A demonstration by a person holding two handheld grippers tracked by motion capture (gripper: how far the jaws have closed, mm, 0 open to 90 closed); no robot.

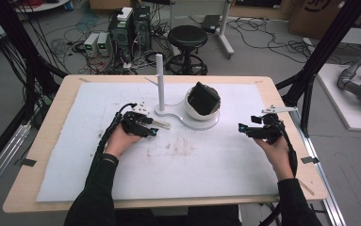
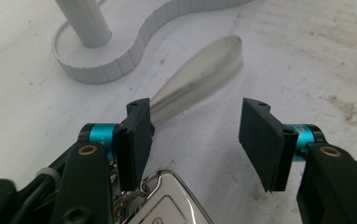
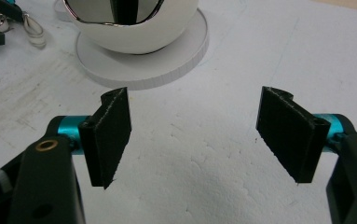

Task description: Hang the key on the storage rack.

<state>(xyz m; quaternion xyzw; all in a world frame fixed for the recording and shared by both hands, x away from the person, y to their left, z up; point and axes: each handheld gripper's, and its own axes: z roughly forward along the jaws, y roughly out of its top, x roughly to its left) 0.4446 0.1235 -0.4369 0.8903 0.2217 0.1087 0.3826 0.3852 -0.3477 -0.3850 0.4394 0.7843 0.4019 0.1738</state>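
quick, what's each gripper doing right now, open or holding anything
left gripper: open, holding nothing; a shiny metal piece lies between its jaws.
right gripper: open, empty, above the white mat.

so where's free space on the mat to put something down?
Free: the near strip of the white mat between the two forearms, the far-left corner beyond the left gripper, and the patch between the bowl stand and the right gripper. Crowded: centre-far, where the post, its base, the bowl and the key by the left gripper bunch together.
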